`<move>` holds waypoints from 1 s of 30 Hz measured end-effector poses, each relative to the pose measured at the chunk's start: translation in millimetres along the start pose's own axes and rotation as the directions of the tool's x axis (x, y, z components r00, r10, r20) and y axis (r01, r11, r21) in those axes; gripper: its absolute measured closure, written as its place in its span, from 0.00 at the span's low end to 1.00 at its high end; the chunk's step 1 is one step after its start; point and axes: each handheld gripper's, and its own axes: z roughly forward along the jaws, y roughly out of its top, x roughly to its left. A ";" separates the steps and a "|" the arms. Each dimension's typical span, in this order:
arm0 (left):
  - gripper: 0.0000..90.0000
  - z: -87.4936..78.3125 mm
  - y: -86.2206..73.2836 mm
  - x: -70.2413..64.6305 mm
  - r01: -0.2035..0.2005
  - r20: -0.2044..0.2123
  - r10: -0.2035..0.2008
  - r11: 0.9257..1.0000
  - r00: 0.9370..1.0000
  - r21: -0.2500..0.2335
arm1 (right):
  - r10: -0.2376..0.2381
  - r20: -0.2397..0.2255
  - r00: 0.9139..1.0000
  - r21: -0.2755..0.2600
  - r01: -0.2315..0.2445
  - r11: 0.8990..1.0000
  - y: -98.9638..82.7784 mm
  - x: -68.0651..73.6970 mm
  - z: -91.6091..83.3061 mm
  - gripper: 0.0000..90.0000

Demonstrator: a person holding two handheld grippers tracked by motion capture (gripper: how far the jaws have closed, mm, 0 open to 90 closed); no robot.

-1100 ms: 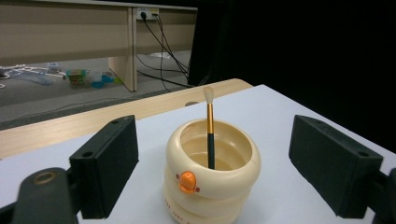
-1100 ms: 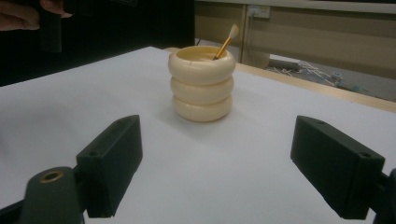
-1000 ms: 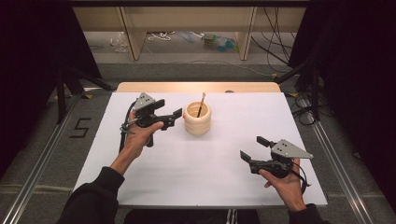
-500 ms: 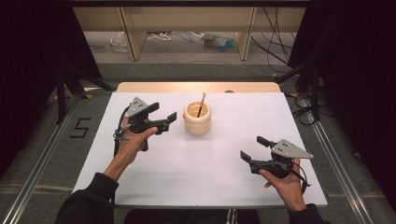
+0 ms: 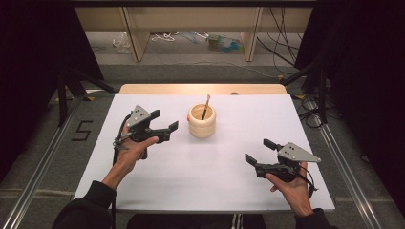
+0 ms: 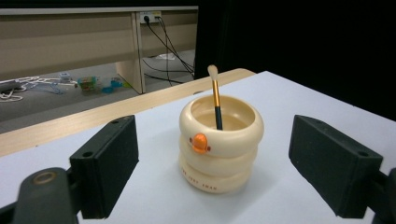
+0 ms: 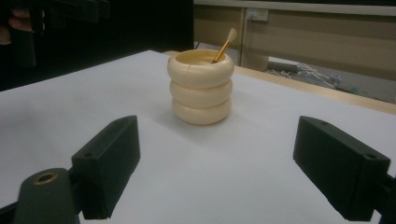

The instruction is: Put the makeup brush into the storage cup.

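1. A cream-coloured cup (image 5: 202, 121) is seen standing upright on the white table (image 5: 200, 181), towards its far middle, between the two grippers and apart from both.
2. The cup is shaped like three stacked round rings, with a wide open mouth and a smooth, glossy surface.
3. On the side seen in the left gripper view, an orange oval mark (image 6: 200, 143) is set on the top ring, and small orange lettering, too small to be read, is printed on the bottom ring.
4. A brush (image 6: 215, 98) is propped inside the cup, leaning against the rim; its handle is black low down and gold higher up, and it is topped by pale bristles.
5. The left gripper (image 5: 163, 120) is held above the table just left of the cup, its jaws spread wide with nothing between them.
6. The right gripper (image 5: 260, 151) is held low over the near right part of the table, well apart from the cup, its jaws likewise parted and empty.
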 end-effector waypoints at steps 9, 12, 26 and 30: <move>0.17 -14.2 -14.1 1.2 -0.028 0.001 0.028 0.999 1.000 0.022 | -0.020 0.005 1.000 -0.016 0.020 1.000 0.1 0.0 0.5 0.17; 0.17 -17.3 -16.1 2.8 -0.031 -0.005 0.031 0.999 0.999 0.020 | -0.010 0.002 1.000 -0.012 0.010 1.000 0.1 0.4 0.2 0.17; 0.17 -30.3 -27.4 5.3 -0.052 -0.013 0.052 0.998 0.999 0.027 | -0.025 0.005 1.000 -0.020 0.026 0.999 0.6 0.5 0.5 0.17; 0.18 -34.4 -30.5 7.3 -0.061 -0.018 0.062 0.998 0.998 0.032 | -0.027 0.004 1.000 -0.019 0.027 0.999 0.6 0.6 0.5 0.17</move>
